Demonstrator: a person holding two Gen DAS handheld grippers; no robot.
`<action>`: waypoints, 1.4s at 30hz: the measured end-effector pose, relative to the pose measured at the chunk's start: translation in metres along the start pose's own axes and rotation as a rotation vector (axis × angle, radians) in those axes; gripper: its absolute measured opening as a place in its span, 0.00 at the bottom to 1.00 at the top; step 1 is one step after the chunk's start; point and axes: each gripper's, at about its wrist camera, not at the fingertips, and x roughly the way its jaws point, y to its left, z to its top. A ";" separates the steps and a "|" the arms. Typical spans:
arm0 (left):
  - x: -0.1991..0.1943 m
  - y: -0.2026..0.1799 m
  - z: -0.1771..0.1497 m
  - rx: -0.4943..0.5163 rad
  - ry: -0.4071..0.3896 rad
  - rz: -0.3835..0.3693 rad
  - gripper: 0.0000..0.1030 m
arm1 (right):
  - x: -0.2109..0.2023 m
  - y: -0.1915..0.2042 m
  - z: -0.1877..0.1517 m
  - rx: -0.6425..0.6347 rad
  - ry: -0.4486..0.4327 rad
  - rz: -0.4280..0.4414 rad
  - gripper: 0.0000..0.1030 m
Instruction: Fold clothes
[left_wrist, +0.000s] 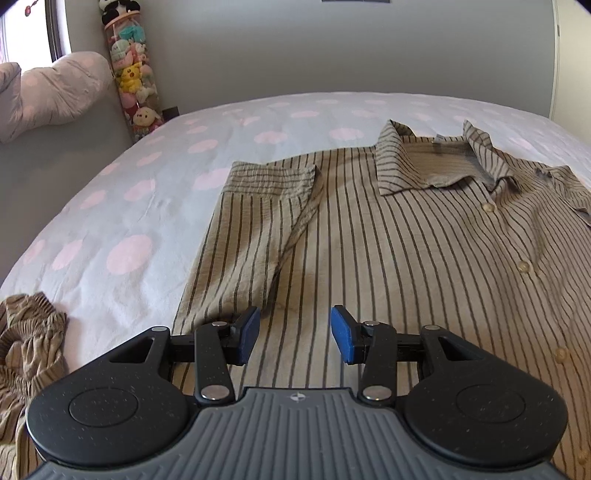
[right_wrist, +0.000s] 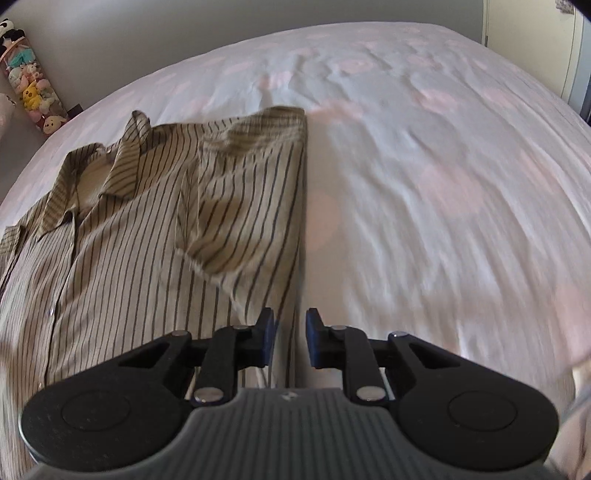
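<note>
Left wrist view: striped shirt (left_wrist: 388, 236) lay across the frame's centre and right on the bed (left_wrist: 110, 206), sleeves folded in. Left gripper (left_wrist: 294, 334) and right gripper (right_wrist: 290, 338) hung released, empty. Light, limp cloth; best pinched at the hem.

The shirt (left_wrist: 388, 236) lies flat on the bed (left_wrist: 147, 206), collar (left_wrist: 428, 162) at the far end. The left gripper (left_wrist: 294, 332) hangs over the shirt's near part; ahead and left of it one sleeve (left_wrist: 266, 206) is folded onto the body. A crumpled garment (left_wrist: 26, 343) lies far to its left. The right gripper (right_wrist: 290, 338) is above the shirt's right edge, with the other folded sleeve (right_wrist: 240, 206) ahead and to its left, and bare bed to its right.
</note>
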 end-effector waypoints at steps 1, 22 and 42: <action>-0.005 0.000 -0.004 -0.007 0.014 -0.010 0.39 | -0.008 -0.001 -0.011 0.001 0.003 0.003 0.21; -0.117 -0.056 -0.067 0.134 -0.026 -0.029 0.41 | -0.110 0.071 -0.151 0.033 -0.096 0.086 0.37; -0.113 -0.081 -0.059 0.191 0.010 -0.229 0.46 | -0.091 0.098 -0.137 0.071 0.138 -0.123 0.56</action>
